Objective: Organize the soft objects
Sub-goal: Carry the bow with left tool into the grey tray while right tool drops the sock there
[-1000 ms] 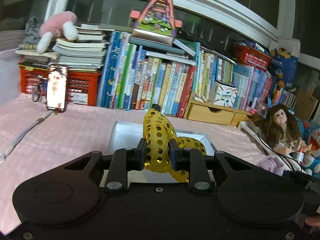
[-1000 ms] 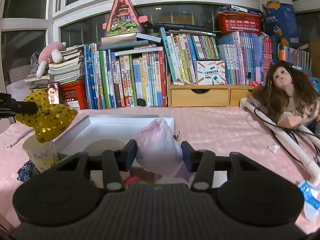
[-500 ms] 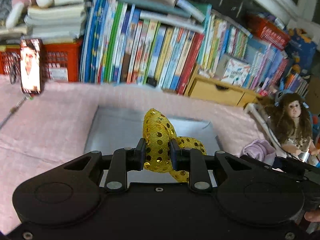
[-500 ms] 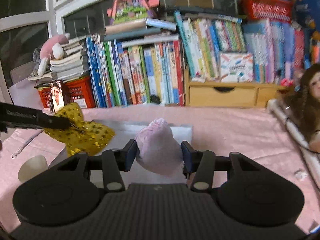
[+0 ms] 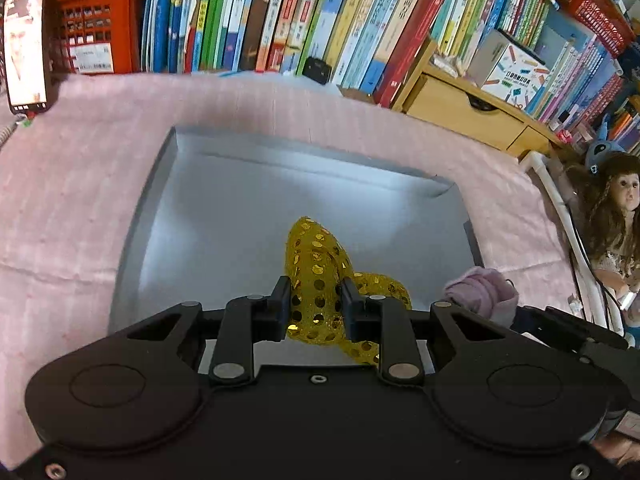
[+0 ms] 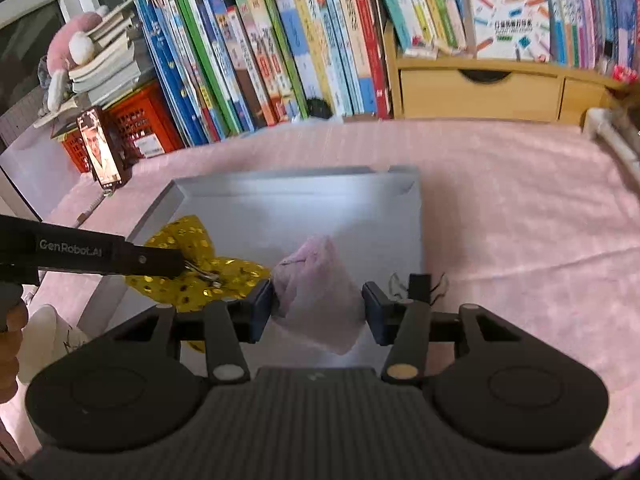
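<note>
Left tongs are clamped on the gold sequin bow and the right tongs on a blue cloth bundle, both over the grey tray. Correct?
Not quite. The bundle in the right tongs is pale pink, not blue, as the right wrist view shows. The left tongs do clamp the gold sequin bow, and both are over the grey tray.

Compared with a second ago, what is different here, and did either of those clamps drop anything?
Nothing was dropped. Both hand-held grippers tipped downward and came in over the grey tray, which now fills both views. The left hand-held gripper is still clamped on the gold sequin bow, the right hand-held gripper on the pink soft bundle. Tray, books and phone stayed put.
</note>
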The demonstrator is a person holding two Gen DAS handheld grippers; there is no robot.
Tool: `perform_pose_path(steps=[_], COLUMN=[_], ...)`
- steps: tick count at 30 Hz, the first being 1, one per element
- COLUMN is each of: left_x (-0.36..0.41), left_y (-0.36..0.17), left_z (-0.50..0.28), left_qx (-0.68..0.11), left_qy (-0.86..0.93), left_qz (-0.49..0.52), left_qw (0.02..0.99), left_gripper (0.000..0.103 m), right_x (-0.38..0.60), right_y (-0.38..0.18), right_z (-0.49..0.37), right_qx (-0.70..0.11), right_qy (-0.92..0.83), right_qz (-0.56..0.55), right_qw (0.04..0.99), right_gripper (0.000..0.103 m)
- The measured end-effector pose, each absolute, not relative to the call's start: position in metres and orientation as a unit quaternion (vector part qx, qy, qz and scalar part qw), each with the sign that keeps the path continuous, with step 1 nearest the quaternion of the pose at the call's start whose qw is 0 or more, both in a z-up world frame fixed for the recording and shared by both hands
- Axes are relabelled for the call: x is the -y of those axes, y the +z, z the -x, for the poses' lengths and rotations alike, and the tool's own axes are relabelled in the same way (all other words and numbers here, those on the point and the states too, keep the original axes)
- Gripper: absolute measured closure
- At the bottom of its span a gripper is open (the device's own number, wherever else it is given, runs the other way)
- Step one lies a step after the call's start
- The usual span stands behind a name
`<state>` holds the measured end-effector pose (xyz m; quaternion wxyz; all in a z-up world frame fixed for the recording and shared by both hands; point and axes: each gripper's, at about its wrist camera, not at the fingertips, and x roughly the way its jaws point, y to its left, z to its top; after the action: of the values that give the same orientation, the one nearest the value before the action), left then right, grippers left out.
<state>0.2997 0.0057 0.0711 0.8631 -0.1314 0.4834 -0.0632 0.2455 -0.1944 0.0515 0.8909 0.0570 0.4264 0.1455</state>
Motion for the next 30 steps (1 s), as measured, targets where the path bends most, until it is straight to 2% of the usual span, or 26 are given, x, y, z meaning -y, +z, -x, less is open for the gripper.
perform_pose_path(steps=[22, 24, 30], left_x=[0.0, 0.0, 0.001], left_y=[0.051, 0.051, 0.053], left_z=[-0.303, -0.303, -0.3], left_qx=[-0.509, -0.51, -0.505], left_qy=[-0.058, -0.06, -0.068], left_qz=[0.124, 0.124, 0.116], left_qw=[0.849, 0.849, 0.852], left_gripper=[0.074, 0.072, 0.057], right_x=[0.19, 0.19, 0.195], right_y=[0.032, 0.032, 0.037], right_z=[-0.253, -0.253, -0.253], right_qx=[-0.456, -0.456, -0.449], right_qy=[0.13, 0.126, 0.124], right_qz=[-0.05, -0.05, -0.061], right_qw=[0.879, 0.88, 0.882], right_gripper=[0.045, 0.036, 0.028])
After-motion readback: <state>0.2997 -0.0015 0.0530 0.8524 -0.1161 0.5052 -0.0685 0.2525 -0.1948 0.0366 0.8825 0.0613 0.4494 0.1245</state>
